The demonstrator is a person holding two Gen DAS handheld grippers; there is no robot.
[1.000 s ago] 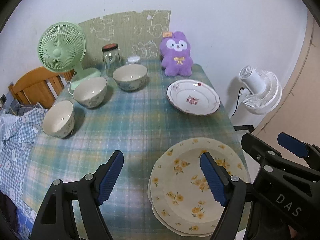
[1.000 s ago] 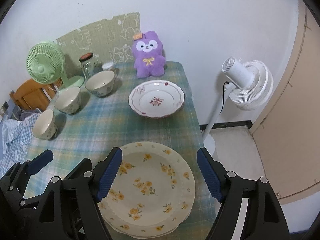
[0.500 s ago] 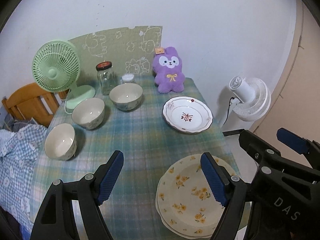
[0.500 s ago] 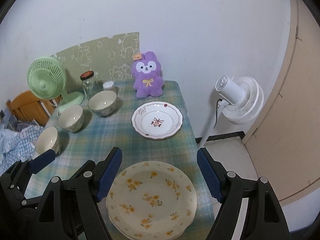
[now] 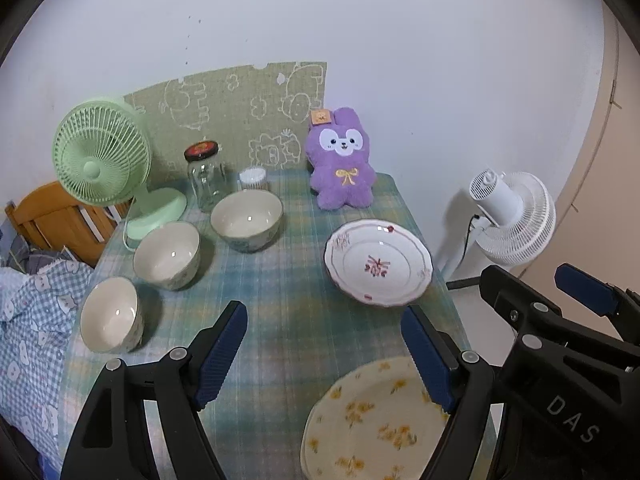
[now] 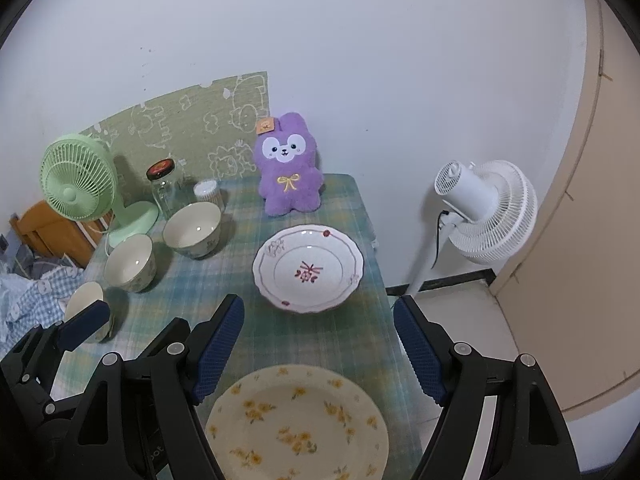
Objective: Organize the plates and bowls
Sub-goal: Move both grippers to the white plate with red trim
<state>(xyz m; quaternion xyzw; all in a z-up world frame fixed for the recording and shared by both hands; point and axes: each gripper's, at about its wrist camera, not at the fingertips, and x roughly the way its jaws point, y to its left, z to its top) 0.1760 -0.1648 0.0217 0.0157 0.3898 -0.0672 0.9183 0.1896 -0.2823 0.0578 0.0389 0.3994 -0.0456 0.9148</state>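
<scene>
A stack of cream plates with yellow flowers (image 5: pixel 376 424) (image 6: pixel 298 424) lies at the near right of the checked tablecloth. Farther back on the right sits a white plate with a red flower (image 5: pixel 378 267) (image 6: pixel 308 269). Three cream bowls run diagonally on the left: near (image 5: pixel 109 316), middle (image 5: pixel 167 255), far (image 5: pixel 247 220). My left gripper (image 5: pixel 324 354) is open above the cloth, left of the yellow plates, with nothing between its blue pads. My right gripper (image 6: pixel 318 354) is open above the far rim of the yellow stack, holding nothing.
A green desk fan (image 5: pixel 102 160), a glass jar (image 5: pixel 205 176), a small white container (image 5: pixel 253 179) and a purple plush rabbit (image 5: pixel 342 160) line the table's back. A white floor fan (image 6: pixel 486 212) stands right of the table. A wooden chair (image 5: pixel 52 220) and blue checked cloth (image 5: pixel 28 320) sit left.
Both grippers have drawn back and up from the table, so more of it shows and the yellow plates have slid lower in both views. Both stay open; nothing was picked up.
</scene>
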